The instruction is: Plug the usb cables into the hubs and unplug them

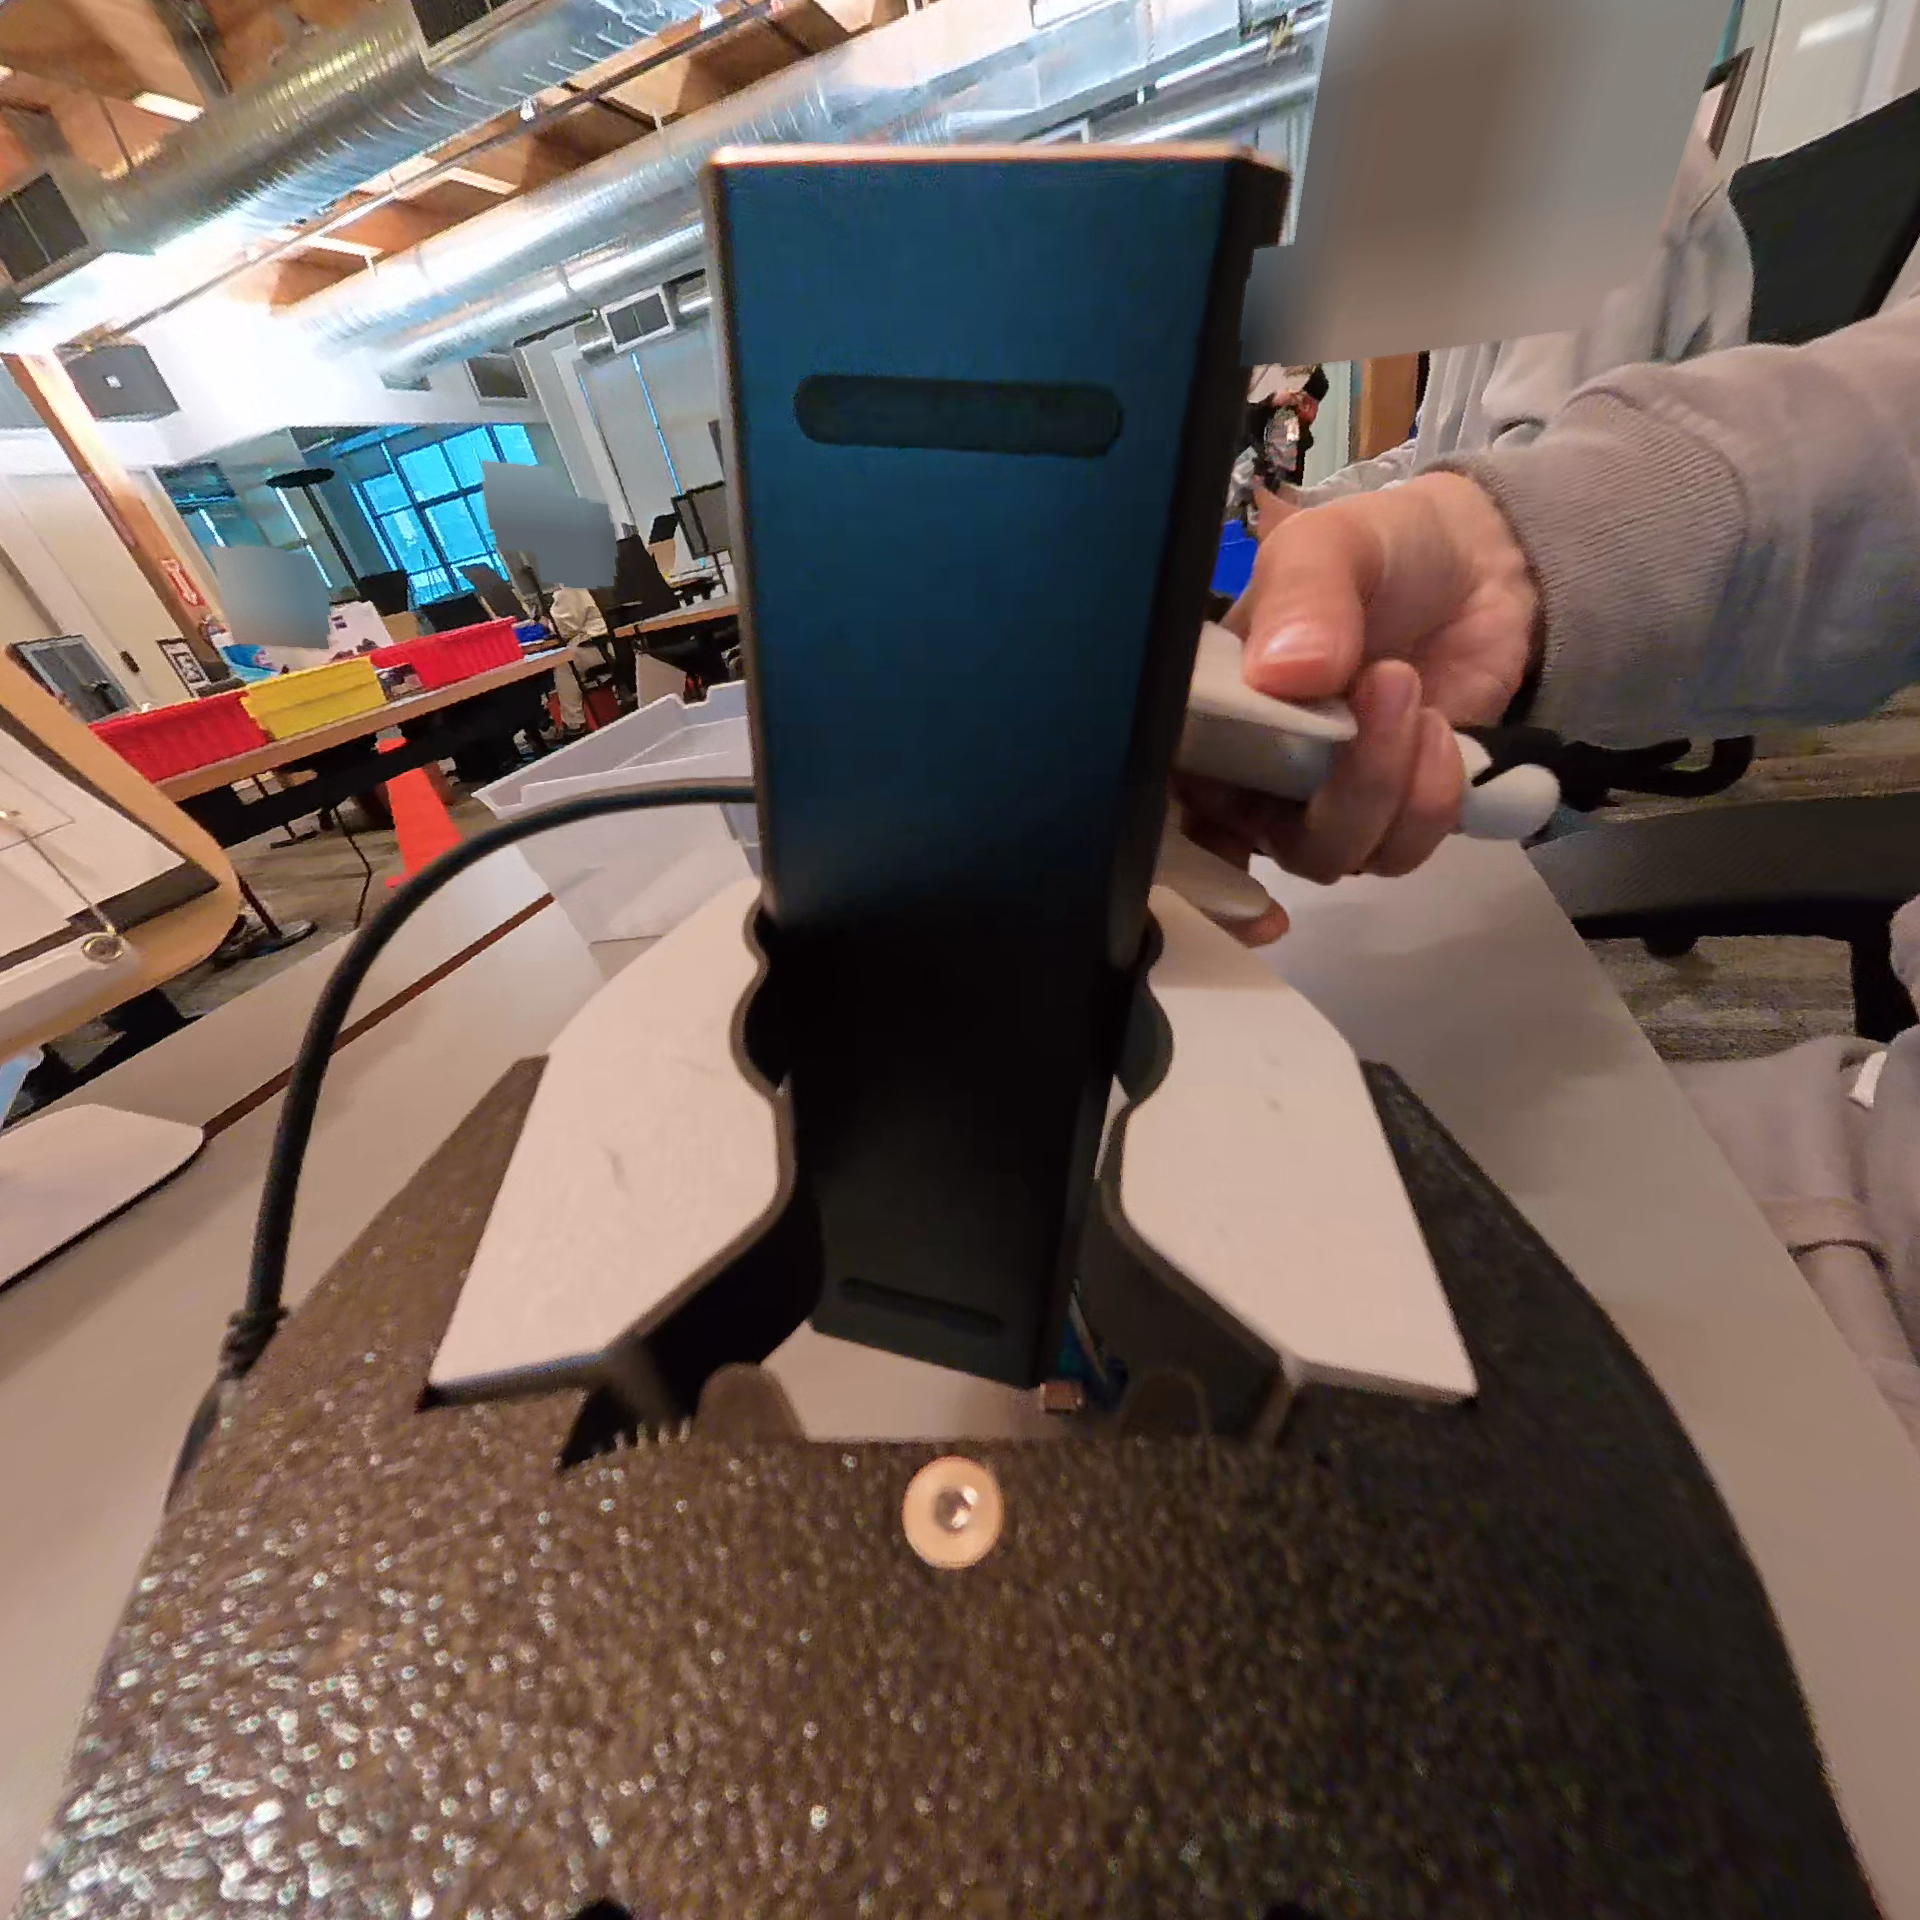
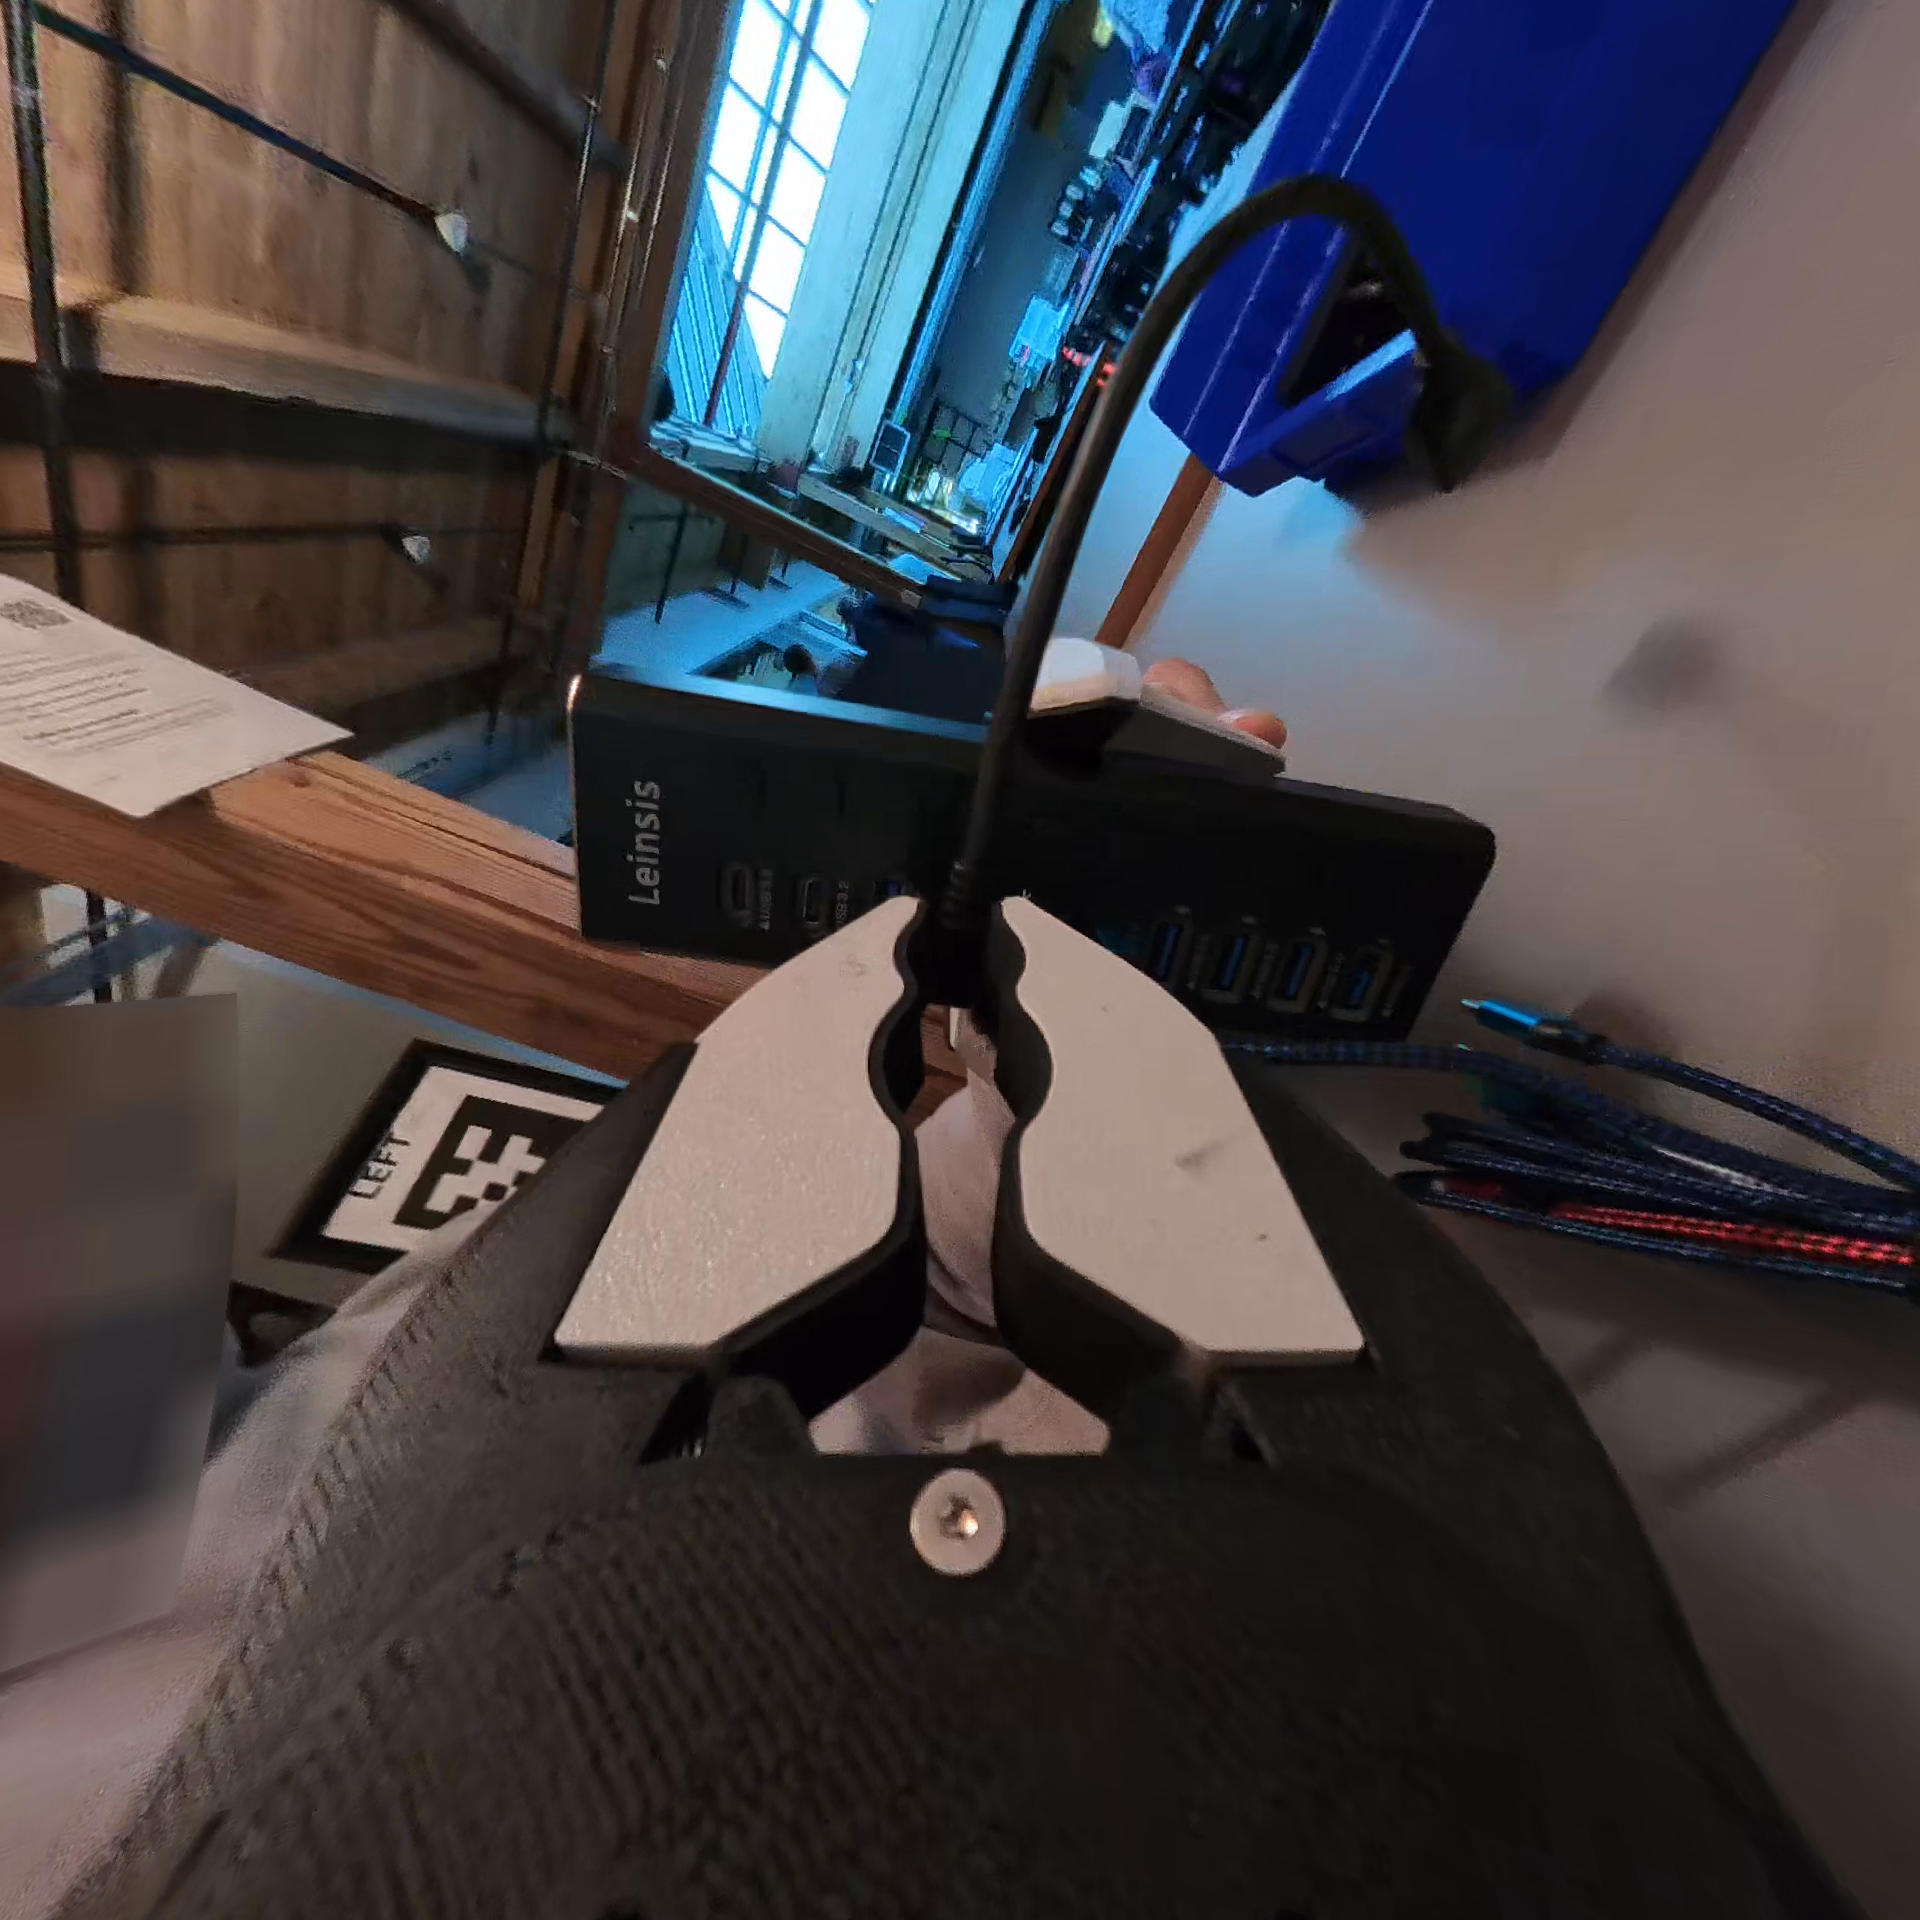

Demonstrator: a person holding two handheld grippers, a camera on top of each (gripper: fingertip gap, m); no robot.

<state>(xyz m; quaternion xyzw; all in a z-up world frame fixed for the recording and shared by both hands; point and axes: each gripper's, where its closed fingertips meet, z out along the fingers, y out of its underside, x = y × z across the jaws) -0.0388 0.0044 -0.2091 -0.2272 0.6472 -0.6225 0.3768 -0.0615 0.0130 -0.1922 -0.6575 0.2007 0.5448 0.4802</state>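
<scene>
My left gripper (image 1: 951, 935) is shut on a black USB hub (image 1: 977, 675) and holds it upright, with the hub's flat blue-black back facing the camera. In the right wrist view the hub (image 2: 1039, 831) shows its port side, with a row of blue ports (image 2: 1288, 977). My right gripper (image 2: 961, 940) is shut on the plug of a black USB cable (image 2: 1049, 499), just in front of that port side. The plug's metal tip (image 2: 966, 1029) shows between the jaws and is outside any port.
A hand in a grey sleeve (image 1: 1382, 665) holds a grey object (image 1: 1257, 727) against the hub's right edge. Loose blue and red braided cables (image 2: 1662, 1153) lie on the grey table (image 2: 1662, 623). There is also a blue bin (image 2: 1507, 208), a white bin (image 1: 623, 821) and a black cable (image 1: 312, 1039).
</scene>
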